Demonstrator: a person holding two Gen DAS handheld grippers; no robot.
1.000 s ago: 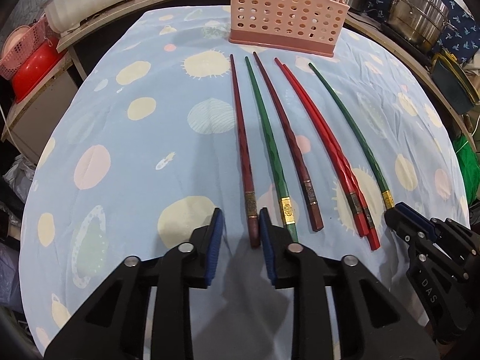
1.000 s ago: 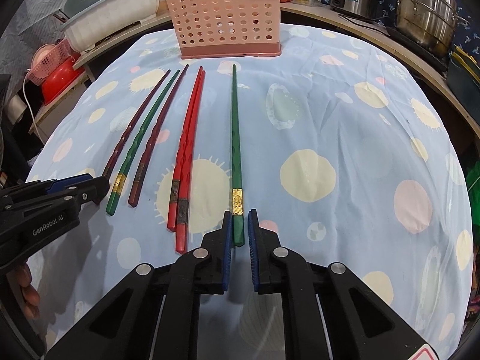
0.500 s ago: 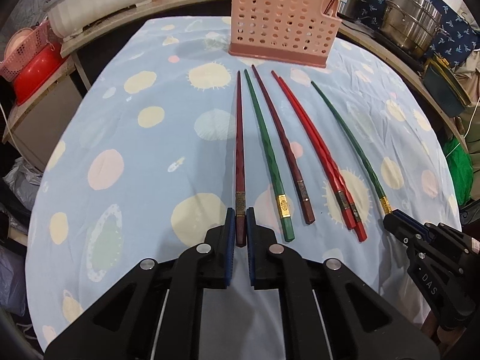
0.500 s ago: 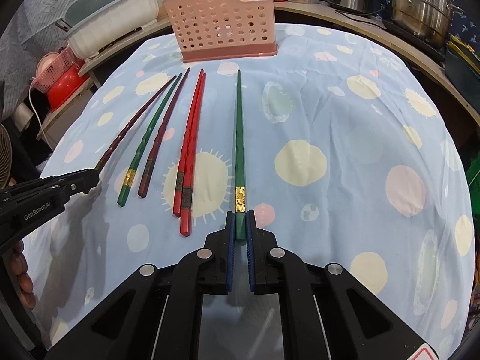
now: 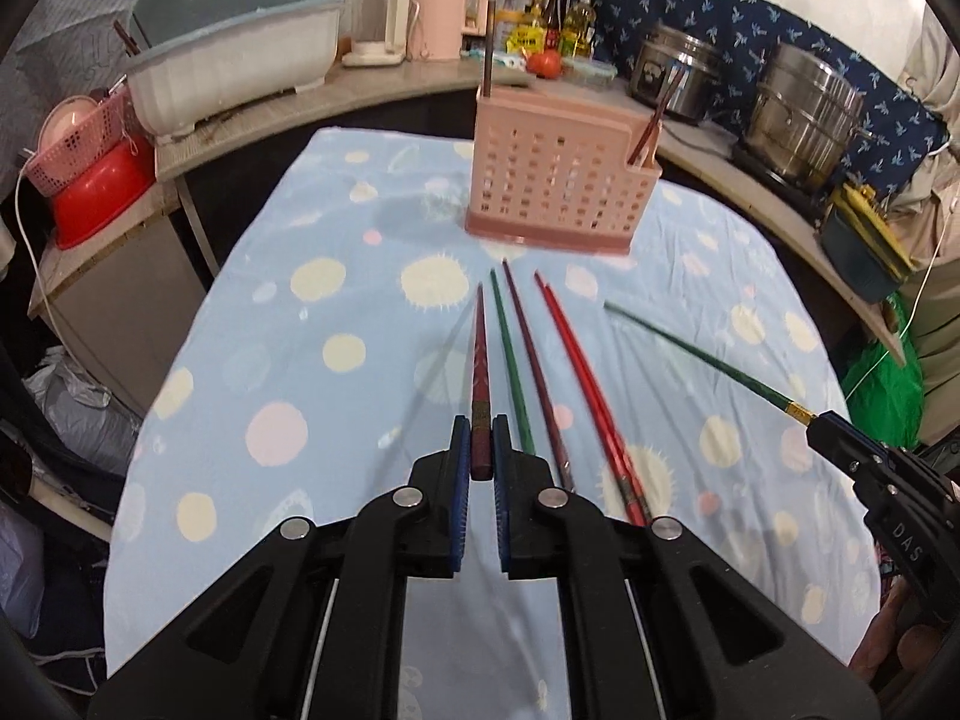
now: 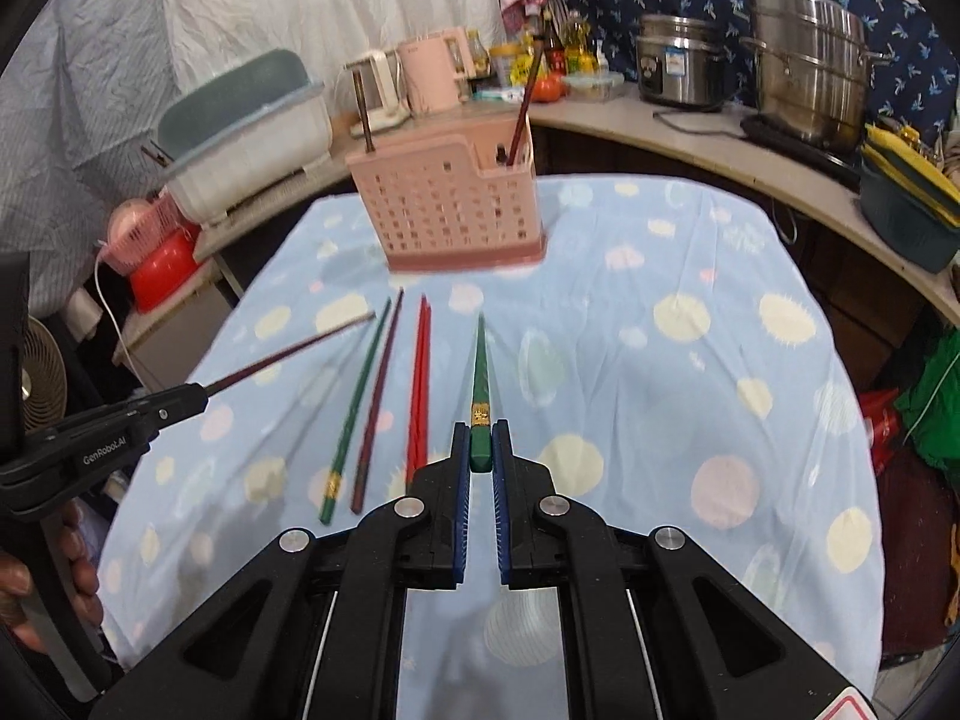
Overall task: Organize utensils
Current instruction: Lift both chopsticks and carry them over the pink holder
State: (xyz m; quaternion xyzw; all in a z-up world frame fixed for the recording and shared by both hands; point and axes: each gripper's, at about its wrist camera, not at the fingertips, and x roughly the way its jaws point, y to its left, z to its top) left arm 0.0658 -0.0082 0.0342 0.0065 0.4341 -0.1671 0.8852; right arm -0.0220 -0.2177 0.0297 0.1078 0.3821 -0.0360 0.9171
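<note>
Left wrist view | left tool [image 5: 480,451] clamped on dark-red wooden chopstick [image 5: 480,360], right tool [image 6: 480,451] on green chopstick [image 6: 480,372], both above worktop [image 6: 690,396] centre | risk: end-held sticks pivot, missing pink perforated plastic holder [image 6: 450,210] at far edge

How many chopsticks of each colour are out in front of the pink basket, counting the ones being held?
Dark red chopsticks: 2, one in the left gripper at, one on the cloth
Green chopsticks: 2, one in the right gripper at, one on the cloth
Bright red chopsticks: 2, side by side
Total: 6
</note>
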